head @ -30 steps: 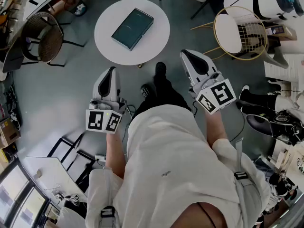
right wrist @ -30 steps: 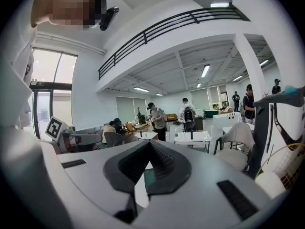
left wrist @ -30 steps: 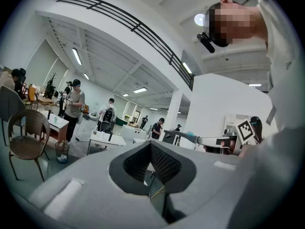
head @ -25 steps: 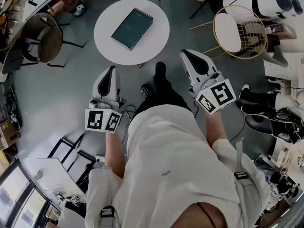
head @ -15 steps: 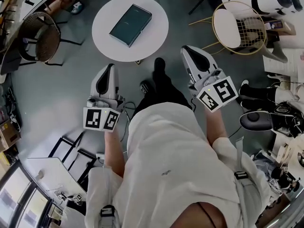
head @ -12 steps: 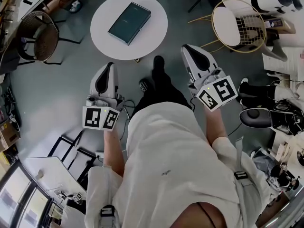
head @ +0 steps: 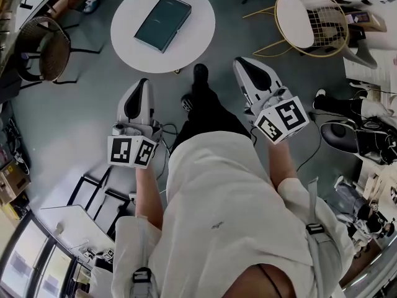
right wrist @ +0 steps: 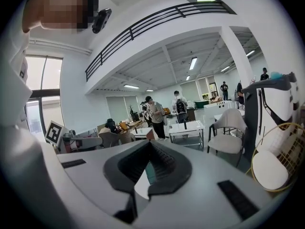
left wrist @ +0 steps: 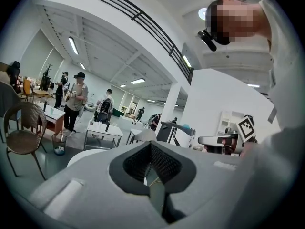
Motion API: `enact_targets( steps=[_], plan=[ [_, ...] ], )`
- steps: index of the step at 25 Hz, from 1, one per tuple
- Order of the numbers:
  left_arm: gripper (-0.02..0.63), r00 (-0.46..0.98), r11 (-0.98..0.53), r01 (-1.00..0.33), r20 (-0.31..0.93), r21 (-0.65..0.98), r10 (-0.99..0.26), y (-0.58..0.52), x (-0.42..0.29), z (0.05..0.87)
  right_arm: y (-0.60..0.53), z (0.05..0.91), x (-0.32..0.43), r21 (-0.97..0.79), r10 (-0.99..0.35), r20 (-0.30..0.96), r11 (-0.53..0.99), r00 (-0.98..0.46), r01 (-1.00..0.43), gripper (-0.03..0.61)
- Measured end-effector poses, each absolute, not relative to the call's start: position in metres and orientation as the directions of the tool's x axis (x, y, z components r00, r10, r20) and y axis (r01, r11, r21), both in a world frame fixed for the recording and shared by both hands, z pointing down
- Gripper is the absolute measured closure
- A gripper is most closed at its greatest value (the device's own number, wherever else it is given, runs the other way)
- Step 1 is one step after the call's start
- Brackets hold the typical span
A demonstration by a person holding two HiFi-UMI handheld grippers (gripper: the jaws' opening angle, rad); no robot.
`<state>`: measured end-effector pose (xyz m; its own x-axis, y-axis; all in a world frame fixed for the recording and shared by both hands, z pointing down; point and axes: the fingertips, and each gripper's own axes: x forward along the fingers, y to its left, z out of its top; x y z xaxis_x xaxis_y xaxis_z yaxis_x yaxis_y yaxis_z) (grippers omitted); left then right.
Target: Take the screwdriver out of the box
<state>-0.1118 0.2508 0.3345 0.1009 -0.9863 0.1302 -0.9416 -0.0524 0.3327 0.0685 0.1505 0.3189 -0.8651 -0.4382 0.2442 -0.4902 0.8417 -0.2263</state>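
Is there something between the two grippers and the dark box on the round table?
Nothing visible blocks the way. Between the left gripper, the right gripper and the box on the white table there is only open space above the floor. The box is closed, so no screwdriver can be seen.

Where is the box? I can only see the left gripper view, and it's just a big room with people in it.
Observer: The head view shows a dark green box lying flat on a round white table, ahead of both grippers.
Operator: Is it open?
Observer: No, it looks closed, and no screwdriver shows.
Operator: What's the other gripper doing?
Observer: The right gripper is level with the left gripper, short of the table. Its own view shows its jaws together with nothing between them.
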Motion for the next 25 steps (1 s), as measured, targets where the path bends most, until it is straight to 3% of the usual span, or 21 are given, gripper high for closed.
enact_targets(
  steps=[25],
  plan=[
    [0.603,0.108,-0.012,-0.954,0.307,0.299,-0.946,0.094,-0.168,0.372,0.024,0.409,-0.031,-0.214,-0.213,0.479,0.913,-0.852,-0.349,0.545]
  ],
)
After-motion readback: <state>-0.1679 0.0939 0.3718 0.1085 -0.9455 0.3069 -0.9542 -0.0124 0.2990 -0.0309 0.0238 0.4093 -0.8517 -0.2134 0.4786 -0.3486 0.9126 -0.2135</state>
